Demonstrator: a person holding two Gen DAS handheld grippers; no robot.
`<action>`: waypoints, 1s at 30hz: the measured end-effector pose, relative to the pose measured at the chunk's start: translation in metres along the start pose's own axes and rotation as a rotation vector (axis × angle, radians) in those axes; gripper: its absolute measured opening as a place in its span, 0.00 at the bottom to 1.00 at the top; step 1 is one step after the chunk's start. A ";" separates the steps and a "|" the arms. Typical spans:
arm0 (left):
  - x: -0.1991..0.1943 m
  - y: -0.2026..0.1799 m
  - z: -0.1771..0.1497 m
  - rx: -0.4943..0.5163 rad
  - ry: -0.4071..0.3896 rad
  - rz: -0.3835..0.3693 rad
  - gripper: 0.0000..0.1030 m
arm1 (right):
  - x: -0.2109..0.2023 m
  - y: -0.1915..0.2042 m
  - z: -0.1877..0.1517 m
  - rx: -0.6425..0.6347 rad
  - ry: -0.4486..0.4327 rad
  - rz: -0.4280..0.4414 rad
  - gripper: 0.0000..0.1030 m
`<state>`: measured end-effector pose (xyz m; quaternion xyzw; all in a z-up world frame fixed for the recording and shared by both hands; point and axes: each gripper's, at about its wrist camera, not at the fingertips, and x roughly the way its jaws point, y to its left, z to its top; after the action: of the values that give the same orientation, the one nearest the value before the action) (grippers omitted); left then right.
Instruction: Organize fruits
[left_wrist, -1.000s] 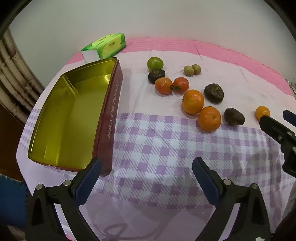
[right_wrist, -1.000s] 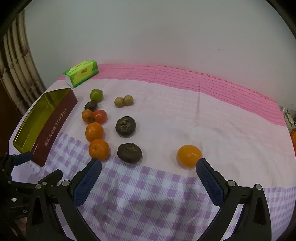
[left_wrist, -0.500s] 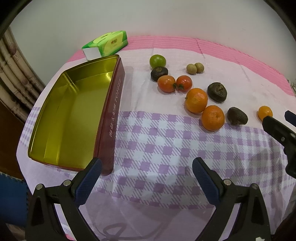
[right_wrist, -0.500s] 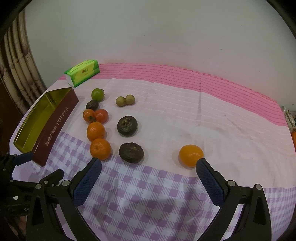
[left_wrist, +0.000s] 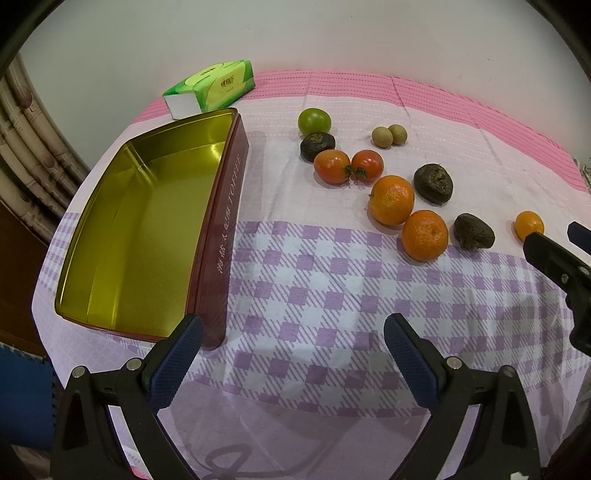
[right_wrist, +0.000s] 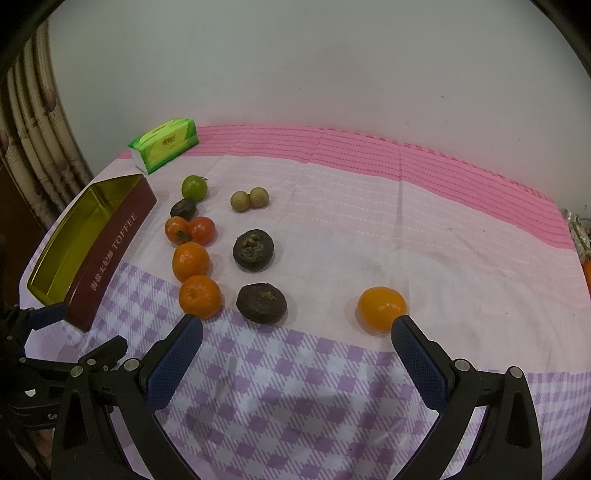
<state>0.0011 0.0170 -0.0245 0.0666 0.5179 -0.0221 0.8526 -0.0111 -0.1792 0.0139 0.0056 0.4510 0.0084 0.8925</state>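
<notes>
Both tongs, left tongs (left_wrist: 291, 354) and right tongs (right_wrist: 297, 356), hover spread wide above the tablecloth (right_wrist: 295, 387), gripping nothing.

Right claw (right_wrist: 293, 328) nearer the lone orange (right_wrist: 381, 308), left claw (left_wrist: 291, 334) slightly advanced

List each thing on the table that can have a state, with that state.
Toffee tin: open, lidless, nothing inside.
Tissue pack: lying flat, looks sealed.
Left tool: open, holding nothing.
Right tool: open, holding nothing.
Lone orange: loose on the cloth, ungripped.
</notes>
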 end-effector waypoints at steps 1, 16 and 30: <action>0.000 0.000 0.000 0.000 0.000 -0.001 0.94 | 0.000 0.000 0.000 0.002 0.002 0.002 0.98; 0.000 -0.002 0.000 0.007 -0.005 0.002 0.94 | 0.001 0.000 -0.003 0.001 -0.007 -0.006 0.98; 0.000 0.000 0.007 0.005 -0.009 -0.001 0.94 | 0.005 -0.004 -0.002 -0.002 -0.012 -0.016 0.98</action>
<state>0.0070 0.0164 -0.0216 0.0685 0.5142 -0.0244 0.8546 -0.0097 -0.1829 0.0081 0.0014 0.4455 0.0017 0.8953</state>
